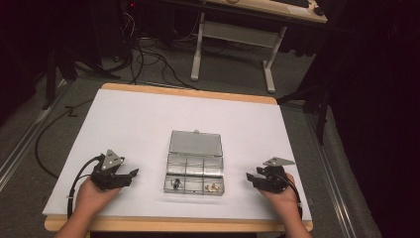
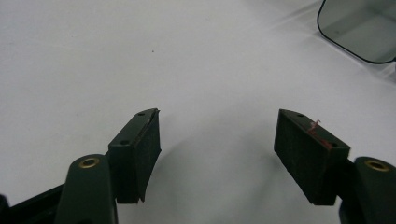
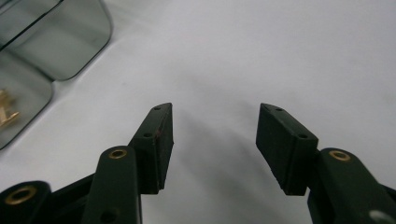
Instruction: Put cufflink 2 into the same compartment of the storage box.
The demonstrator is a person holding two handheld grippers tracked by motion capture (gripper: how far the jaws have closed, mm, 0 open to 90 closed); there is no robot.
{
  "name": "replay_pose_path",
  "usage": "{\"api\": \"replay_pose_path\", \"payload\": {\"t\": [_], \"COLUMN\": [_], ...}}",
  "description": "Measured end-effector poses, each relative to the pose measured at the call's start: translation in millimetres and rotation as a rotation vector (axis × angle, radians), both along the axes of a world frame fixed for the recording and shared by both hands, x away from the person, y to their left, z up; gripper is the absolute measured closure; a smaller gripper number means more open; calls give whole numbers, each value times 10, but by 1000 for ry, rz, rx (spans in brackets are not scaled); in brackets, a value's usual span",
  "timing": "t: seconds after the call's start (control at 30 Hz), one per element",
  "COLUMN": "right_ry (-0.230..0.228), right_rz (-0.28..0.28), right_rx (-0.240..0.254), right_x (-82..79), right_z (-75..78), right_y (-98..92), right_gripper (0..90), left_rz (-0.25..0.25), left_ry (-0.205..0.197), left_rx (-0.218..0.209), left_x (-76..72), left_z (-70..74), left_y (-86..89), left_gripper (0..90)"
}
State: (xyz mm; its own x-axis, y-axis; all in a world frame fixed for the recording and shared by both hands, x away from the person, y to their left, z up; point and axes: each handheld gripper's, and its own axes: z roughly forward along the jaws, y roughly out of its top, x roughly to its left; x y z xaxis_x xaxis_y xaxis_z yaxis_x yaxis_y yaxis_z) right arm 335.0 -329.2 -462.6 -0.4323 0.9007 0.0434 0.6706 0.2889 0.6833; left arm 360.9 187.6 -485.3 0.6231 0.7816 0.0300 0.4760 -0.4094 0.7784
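Left gripper (image 1: 132, 173): jaws spread wide, nothing between them, just bare white tabletop (image 2: 116, 56) under the pads. It sits low over the table at the left, held in the person's left hand (image 1: 94, 196), tips pointing right toward the box. Right gripper (image 1: 249, 176): jaws also apart and empty, same bare white surface between the pads; held in the right hand (image 1: 282, 198) at the right, tips pointing left toward the box. Neither gripper touches anything. Clear plastic box (image 1: 194, 173) lies on the table between the two grippers, a bit apart from each, lid (image 1: 195, 143) swung open and lying flat on the far side. Box is split into small compartments; near row holds a dark small part (image 1: 176, 185) in the left cell and small brass-coloured parts (image 1: 213, 187) in the right cell. In the right gripper view the box corner sits top left with a brass part (image 3: 7, 109) visible through the wall. Left gripper view catches a rounded box corner (image 2: 359, 28) top right. Cables (image 1: 148, 57) and a desk frame (image 1: 233, 34) on the floor beyond the table.
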Motion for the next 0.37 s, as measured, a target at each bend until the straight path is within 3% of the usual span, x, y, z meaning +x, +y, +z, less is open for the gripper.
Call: {"api": "replay_pose_path", "payload": {"t": [0.07, 0.1, 0.17, 0.3, 0.37], "right_ry": [-62, -80, -162, -127, -126], "right_rz": [-15, -23, -47, -59, -51], "right_rx": [11, 28, 16, 50, 35], "right_x": [-77, -102, -151, -158, -143], "right_z": [-23, 30, 111, 41, 23], "right_y": [-79, -108, -172, -242, -247], "right_gripper": [476, 464, 465, 439, 417], "left_rz": [3, 6, 6, 6, 4], "left_ry": [0, 0, -1, -1, -1], "left_rx": [2, 5, 10, 14, 15], "left_x": [0, 1, 1, 2, 1], "left_z": [0, -1, -2, -3, -3], "left_y": [-2, -4, -10, -15, -16], "left_gripper": [319, 320, 320, 319, 315]}}
